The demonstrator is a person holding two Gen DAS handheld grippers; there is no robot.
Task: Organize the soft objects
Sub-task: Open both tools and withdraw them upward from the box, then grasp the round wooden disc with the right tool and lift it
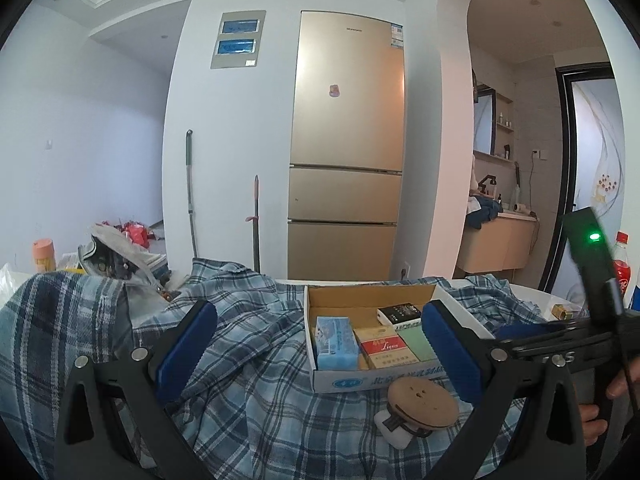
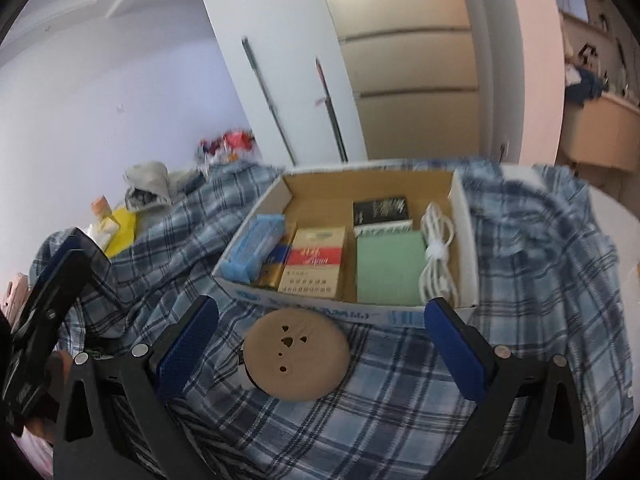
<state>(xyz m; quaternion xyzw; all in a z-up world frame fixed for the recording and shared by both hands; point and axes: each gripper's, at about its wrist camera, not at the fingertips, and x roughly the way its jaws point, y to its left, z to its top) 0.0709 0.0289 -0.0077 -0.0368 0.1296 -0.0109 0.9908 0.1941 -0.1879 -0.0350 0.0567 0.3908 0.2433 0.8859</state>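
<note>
A blue plaid shirt lies rumpled across the table, also in the right wrist view. A shallow cardboard box holding small packs rests on it; the right wrist view shows the box too. A brown round spool lies on the shirt in front of the box, and in the right wrist view. My left gripper is open and empty above the shirt. My right gripper is open and empty, its jaws either side of the spool, above it.
A grey garment and clutter lie at the table's far left. A gold fridge and two mop handles stand behind. A cola bottle stands at the right. The box holds a white cable and a blue pack.
</note>
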